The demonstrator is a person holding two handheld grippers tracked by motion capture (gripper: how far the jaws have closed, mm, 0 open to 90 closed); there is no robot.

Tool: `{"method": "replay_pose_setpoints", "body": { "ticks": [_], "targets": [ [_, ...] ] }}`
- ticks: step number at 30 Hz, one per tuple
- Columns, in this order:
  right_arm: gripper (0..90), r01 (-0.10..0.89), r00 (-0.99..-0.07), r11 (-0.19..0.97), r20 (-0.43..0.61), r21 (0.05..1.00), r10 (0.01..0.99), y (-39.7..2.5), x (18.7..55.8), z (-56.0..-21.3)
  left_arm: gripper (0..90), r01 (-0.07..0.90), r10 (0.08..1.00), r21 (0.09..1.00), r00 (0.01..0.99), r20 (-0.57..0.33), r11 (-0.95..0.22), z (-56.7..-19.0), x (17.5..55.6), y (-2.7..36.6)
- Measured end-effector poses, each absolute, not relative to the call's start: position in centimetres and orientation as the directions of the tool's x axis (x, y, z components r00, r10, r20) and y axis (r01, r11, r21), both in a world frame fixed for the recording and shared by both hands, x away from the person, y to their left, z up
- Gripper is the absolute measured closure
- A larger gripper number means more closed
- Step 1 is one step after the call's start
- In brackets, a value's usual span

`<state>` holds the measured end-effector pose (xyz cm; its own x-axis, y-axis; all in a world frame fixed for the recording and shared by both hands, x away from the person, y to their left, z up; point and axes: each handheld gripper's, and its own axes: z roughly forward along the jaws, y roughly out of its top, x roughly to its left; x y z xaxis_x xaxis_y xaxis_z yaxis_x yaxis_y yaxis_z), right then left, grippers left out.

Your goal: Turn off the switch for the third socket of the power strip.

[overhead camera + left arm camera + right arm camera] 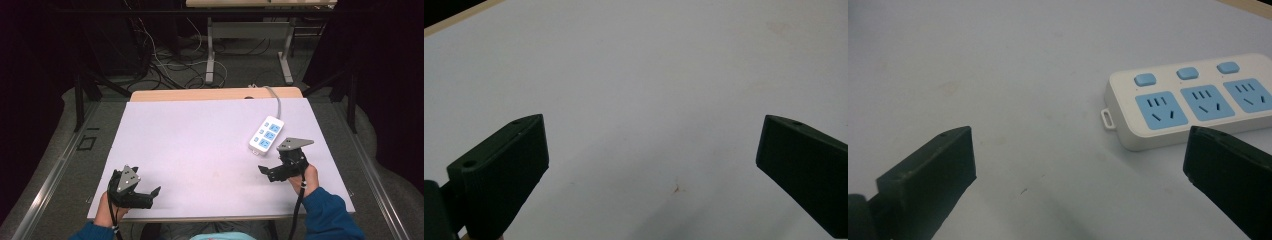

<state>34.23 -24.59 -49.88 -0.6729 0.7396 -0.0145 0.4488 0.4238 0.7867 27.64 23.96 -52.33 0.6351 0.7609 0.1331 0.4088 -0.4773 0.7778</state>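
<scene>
Two claws, both yours, sit at the near edge of the surface [200, 145], one in each hand. Your left claw [145, 196] is down by the near-left corner, gripped in your left hand [106, 212], jaws spread wide with nothing between them. From the left gripper view it's just pale surface between the jaws, plus a tiny brownish mark [676, 188] on the sheet.

Your right claw [267, 172] is over on the near-right side, held in your right hand [306, 177], and it's wide open too, holding nothing. The grey three-cornered plate on top of it is tilted up.

Just beyond the right claw is a white power strip [266, 133] with blue sockets, lying flat on the surface, close to the claw but not touching. In the right gripper view the power strip [1193, 102] sits just past the right-hand jaw, three blue sockets and three blue buttons showing, small loop tab at its near end.

Further back, its grey cord [276, 100] runs off the far edge of the surface. Beyond that there's floor with a mess of cables [175, 65] and the legs of another desk [212, 50].
</scene>
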Motion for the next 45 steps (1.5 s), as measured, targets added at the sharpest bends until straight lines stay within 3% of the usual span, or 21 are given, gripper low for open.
{"method": "replay_pose_setpoints", "body": {
  "ticks": [45],
  "targets": [
    [0.0,0.44,-0.632,0.431,-0.069,0.788,0.772,-27.3,29.0,-51.4,0.5,0.403,0.761,0.777,0.632,0.147,-0.484,-52.3,27.7,23.9]
  ]
}}
